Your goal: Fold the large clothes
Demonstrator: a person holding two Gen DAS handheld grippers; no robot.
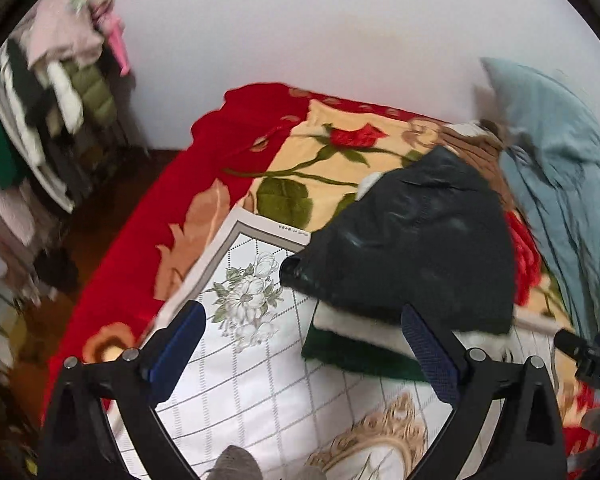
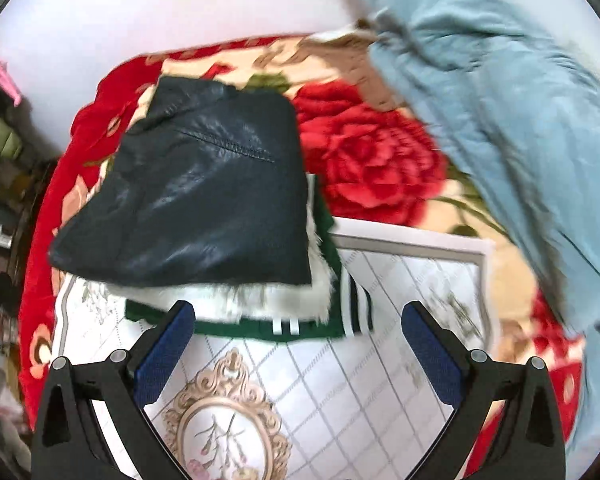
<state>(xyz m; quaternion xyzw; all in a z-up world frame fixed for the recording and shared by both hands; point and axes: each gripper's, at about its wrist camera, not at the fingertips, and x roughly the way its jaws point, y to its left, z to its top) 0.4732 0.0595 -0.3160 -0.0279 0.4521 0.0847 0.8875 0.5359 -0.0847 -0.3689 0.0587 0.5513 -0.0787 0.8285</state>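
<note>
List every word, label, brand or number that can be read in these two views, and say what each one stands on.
"DAS": white letters on a black device at the right edge of the left wrist view; cut off by the frame.
Small dark print on the white border of the patterned mat: too small and blurred to read.
Right wrist view: no text readable.

folded dark jacket (image 2: 196, 196) on our bed, right gripper (image 2: 298, 344) above it

we see its jaws spread wide, empty, over the white patterned mat (image 2: 340, 392); the jacket lies on a green garment (image 2: 260, 326), beside a blue quilt (image 2: 500, 100) on the rose blanket (image 2: 372, 160).
</note>
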